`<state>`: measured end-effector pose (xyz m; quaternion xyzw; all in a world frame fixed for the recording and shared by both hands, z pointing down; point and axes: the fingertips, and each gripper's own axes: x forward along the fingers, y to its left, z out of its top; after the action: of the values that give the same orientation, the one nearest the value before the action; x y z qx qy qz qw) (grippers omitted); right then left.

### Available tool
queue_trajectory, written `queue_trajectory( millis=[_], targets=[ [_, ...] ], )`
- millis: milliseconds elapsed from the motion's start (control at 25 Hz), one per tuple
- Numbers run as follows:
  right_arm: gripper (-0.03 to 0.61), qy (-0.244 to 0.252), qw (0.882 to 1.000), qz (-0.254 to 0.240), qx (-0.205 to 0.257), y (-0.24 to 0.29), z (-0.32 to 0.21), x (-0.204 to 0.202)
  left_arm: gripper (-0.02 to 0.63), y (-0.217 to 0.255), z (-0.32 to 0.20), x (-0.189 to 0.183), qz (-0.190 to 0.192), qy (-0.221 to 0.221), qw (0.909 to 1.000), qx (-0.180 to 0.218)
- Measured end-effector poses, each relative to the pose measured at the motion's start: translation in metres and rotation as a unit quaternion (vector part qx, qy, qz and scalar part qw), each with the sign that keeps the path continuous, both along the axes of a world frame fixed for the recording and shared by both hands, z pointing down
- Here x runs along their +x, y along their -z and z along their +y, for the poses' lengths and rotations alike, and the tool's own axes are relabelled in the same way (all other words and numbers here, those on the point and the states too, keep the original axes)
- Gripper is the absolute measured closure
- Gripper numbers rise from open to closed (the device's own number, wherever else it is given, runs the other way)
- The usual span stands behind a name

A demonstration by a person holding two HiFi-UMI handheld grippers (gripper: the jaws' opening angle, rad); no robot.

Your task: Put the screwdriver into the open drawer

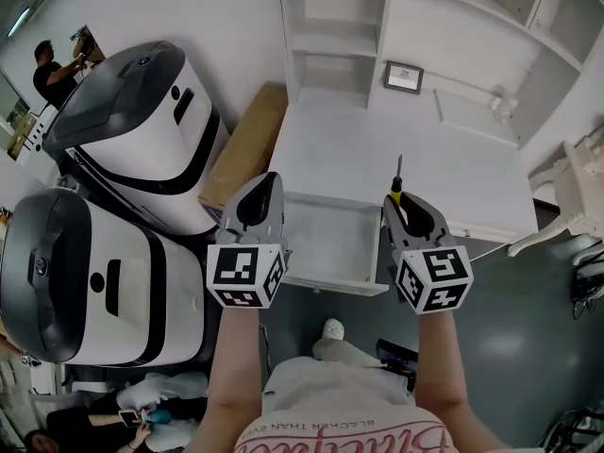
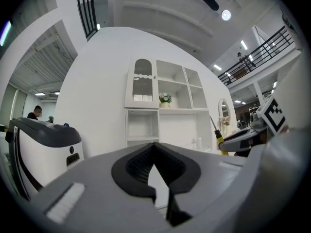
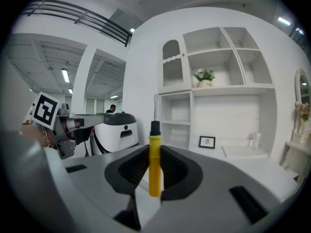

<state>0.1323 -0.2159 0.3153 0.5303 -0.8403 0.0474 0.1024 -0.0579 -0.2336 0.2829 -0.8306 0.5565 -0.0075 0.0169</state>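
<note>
My right gripper [image 1: 395,202] is shut on the yellow handle of the screwdriver [image 1: 398,179], whose dark shaft points ahead over the white desk [image 1: 415,163]. In the right gripper view the screwdriver [image 3: 154,161] stands upright between the pads. The open drawer [image 1: 332,282] juts from the desk front, just below and between both grippers, and its white inside shows nothing in it. My left gripper [image 1: 270,183] hovers over the drawer's left edge, shut with nothing in it; its tips [image 2: 154,146] meet in the left gripper view.
Two large white-and-black machines [image 1: 142,130] [image 1: 85,281] stand at the left, with a cardboard box [image 1: 247,144] between them and the desk. A small picture frame [image 1: 403,76] stands at the desk's back under open shelves. A white chair [image 1: 576,196] is at the right.
</note>
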Motion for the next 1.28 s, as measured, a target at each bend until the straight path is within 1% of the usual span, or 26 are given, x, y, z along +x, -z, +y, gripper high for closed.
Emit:
queue_trajectory(
  millis=[320,560,840,1280],
  targets=[
    [0.505,0.018,0.999,0.008,-0.034,-0.029,-0.032,-0.003,0.604,-0.019,-0.026,-0.003,0.004,0.017,0.9997,-0.019],
    [0.505,0.025,0.997,0.008,-0.072,-0.062,-0.045,-0.006,0.604,-0.045,-0.035,-0.009,0.002,0.026,0.9986,-0.045],
    [0.505,0.034,0.992,0.012,-0.121,-0.101,-0.045,-0.016,0.604,-0.076,-0.038,-0.013,-0.003,0.026,0.9963,-0.081],
    [0.505,0.04,0.981,0.019,-0.19,-0.156,-0.036,-0.032,0.604,-0.12,-0.04,-0.023,0.0,0.022,0.9908,-0.133]
  ],
)
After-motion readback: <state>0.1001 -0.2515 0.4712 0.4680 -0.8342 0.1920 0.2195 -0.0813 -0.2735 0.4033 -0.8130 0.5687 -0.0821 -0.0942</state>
